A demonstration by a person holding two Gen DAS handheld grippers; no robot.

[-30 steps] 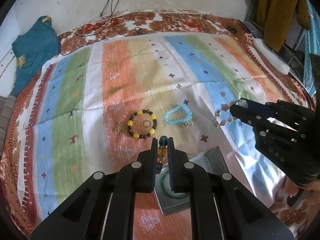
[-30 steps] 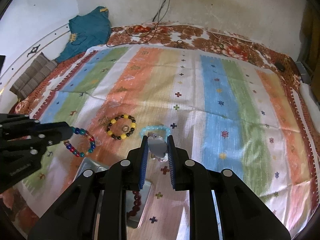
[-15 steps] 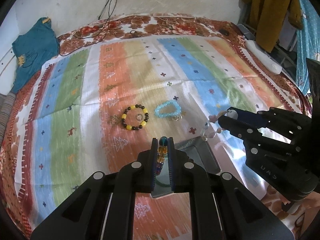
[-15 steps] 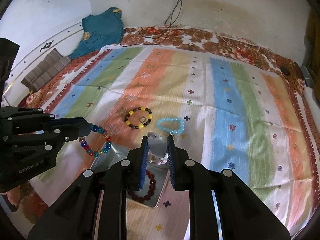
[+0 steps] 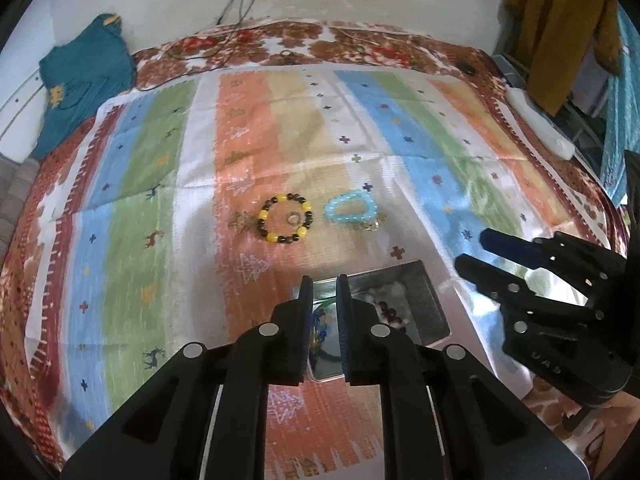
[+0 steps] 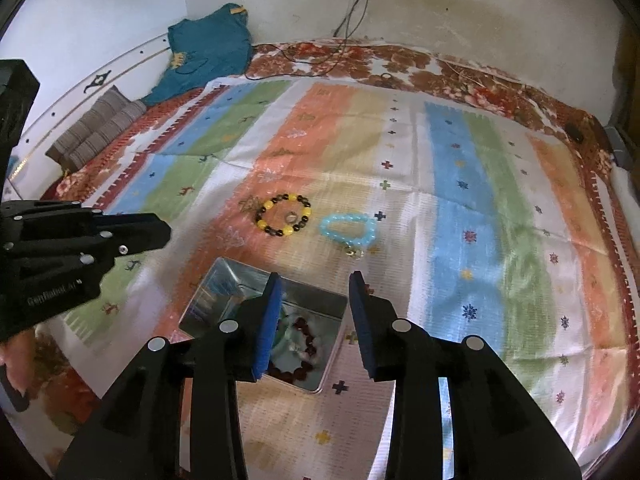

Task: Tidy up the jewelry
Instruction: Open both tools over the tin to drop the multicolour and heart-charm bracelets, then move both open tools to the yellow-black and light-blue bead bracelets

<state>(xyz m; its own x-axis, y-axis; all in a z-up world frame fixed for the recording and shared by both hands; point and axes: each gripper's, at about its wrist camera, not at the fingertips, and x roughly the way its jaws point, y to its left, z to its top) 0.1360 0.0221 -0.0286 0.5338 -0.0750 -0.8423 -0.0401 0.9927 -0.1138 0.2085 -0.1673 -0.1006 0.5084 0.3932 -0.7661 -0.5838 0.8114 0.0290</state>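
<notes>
Both pairs of jaws hang over one open metal tin [image 6: 208, 292]: the right gripper [image 6: 316, 280] is opening, its blue-padded fingers spread with nothing between them, while the left gripper [image 5: 324, 284] has its jaws nearly pressed together with only a narrow slit, and whether anything sits in that slit cannot be told. Directly beneath the jaws the tin holds a dark red bead bracelet [image 6: 304, 328], a green bangle [image 5: 320, 350] and pale, blurred pieces that cannot be counted. Ahead of the jaws, beyond the tin, two bracelets lie side by side, close but apart, on the cloth: one black-and-yellow bracelet [image 6: 283, 220] and one light blue bracelet [image 6: 347, 229]. Everything rests on a striped cloth [image 6: 460, 240] spread over a floral bedcover [image 6: 400, 60]. Farther off, against a pale wall, lie one teal garment [image 6: 208, 48] and trailing cables [image 6: 348, 20].
</notes>
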